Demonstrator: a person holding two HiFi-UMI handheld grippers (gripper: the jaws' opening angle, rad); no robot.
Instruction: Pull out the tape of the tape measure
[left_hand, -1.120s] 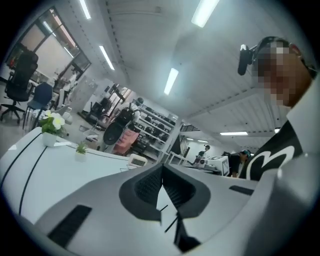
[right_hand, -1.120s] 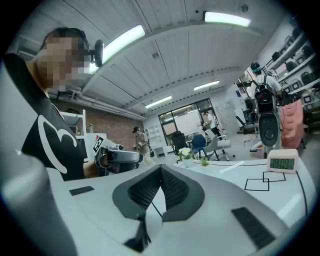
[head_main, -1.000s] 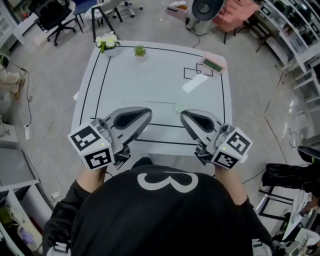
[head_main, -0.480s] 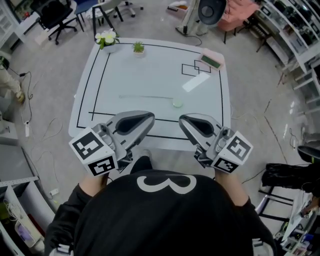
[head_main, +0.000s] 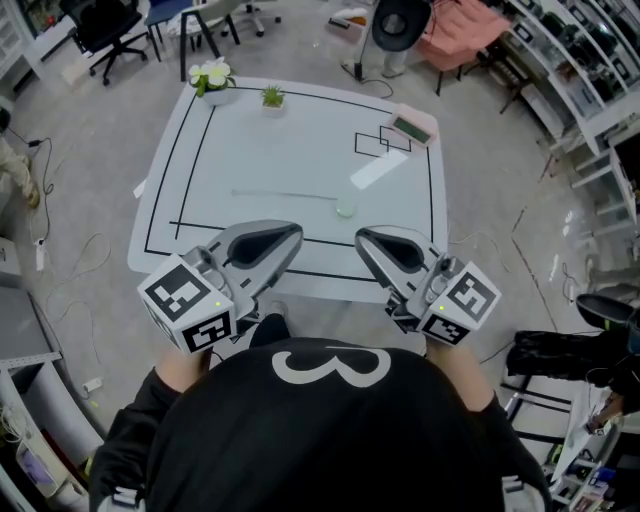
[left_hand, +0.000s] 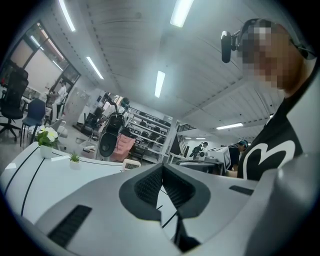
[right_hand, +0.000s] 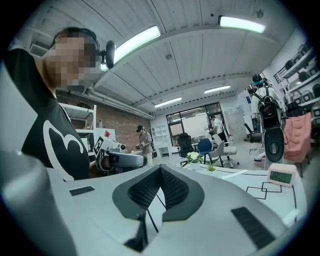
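Broadly, the white square table fills the middle of the head view. Its top is smooth and glossy, with rounded corners and a thin black line drawn parallel to the edge. Below it is the person's black shirt, matte cloth with a white curved mark.

The left gripper is held over the table's near edge. It is grey moulded plastic with a black-and-white marker cube at the rear. In the left gripper view its two ribbed dark pads are pressed flat together, with nothing between them.

The right gripper mirrors it beside the near edge, with its own cube. In the right gripper view its jaws are likewise clenched on nothing, the textured pads meeting in a single seam.

At the far left corner stands a pot of white flowers, with a small green plant just beside it. A pink boxy device with a greenish face sits at the far right.

The tape measure, a small round pale-green case, lies on the table ahead of the right gripper, apart from both. Its tape is a thin pale strip running left from the case, flat on the tabletop.
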